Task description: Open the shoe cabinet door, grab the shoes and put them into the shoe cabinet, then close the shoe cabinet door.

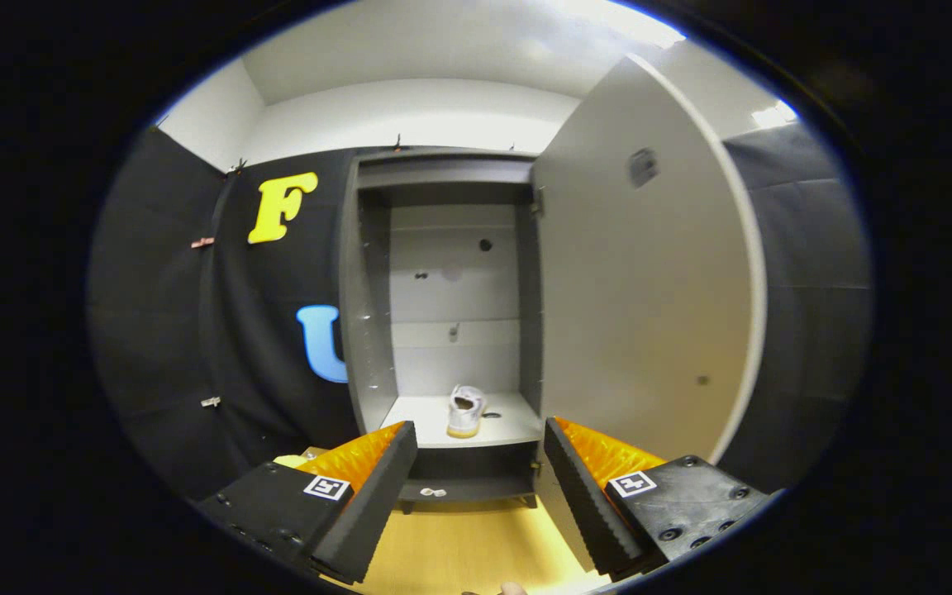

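A tall grey shoe cabinet (pixel 368 330) stands ahead against the booth wall. Its door (pixel 641 281) is swung wide open to the right, its inner face turned toward me. A pale shoe (pixel 465 411) with a light sole stands heel-toward-me on the cabinet's lower shelf (pixel 422 417). My gripper (pixel 478 459) is open, set back from the cabinet with nothing between its fingers. The shoe shows just beyond and between the fingertips.
The open door's edge comes close to my right finger (pixel 587 496). Light wooden floor (pixel 459 545) lies below the fingers. A small pale item (pixel 433 492) rests under the cabinet's lower shelf. A yellowish object (pixel 294 459) peeks out beside the left finger.
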